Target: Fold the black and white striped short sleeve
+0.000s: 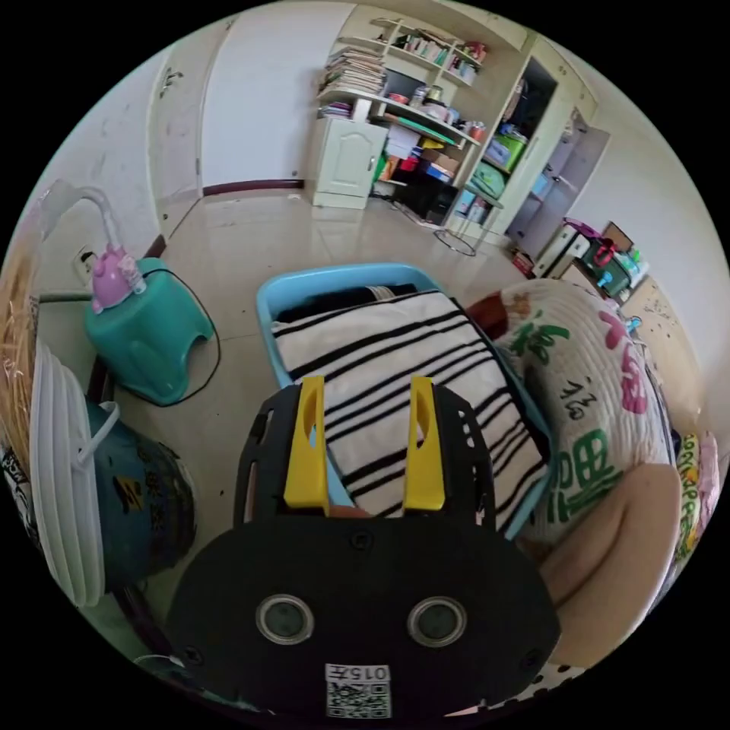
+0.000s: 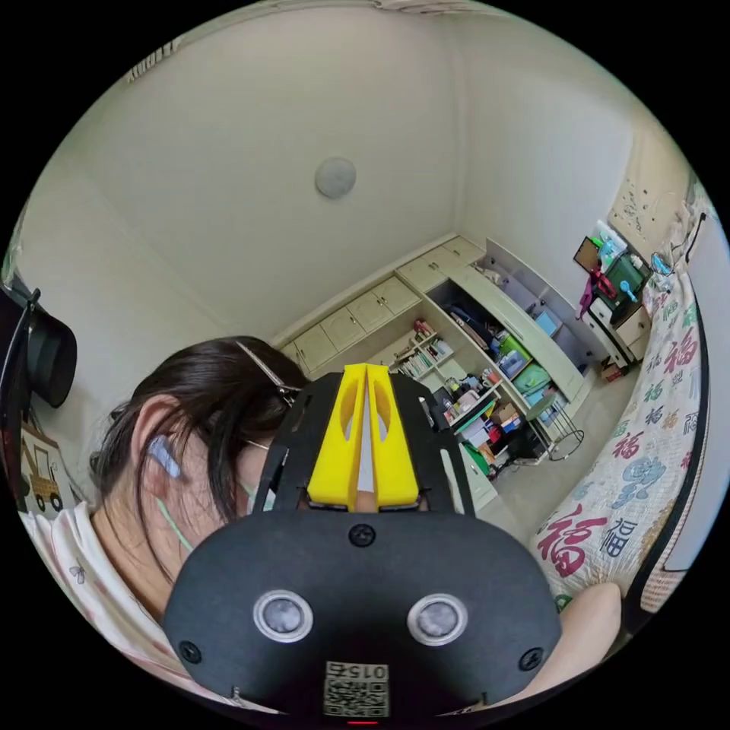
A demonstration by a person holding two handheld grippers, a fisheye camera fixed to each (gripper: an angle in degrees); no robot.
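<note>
In the left gripper view, the left gripper (image 1: 366, 395) hangs with jaws parted over the folded striped short sleeve (image 1: 414, 388) lying in a blue basket (image 1: 266, 300). The right gripper (image 2: 366, 380), jaws clenched empty, points at twelve o'clock toward the ceiling beside a person's head (image 2: 194, 426).

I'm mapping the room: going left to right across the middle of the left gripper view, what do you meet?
Teal plastic stool → blue basket → folded striped shirt → printed quilt.
</note>
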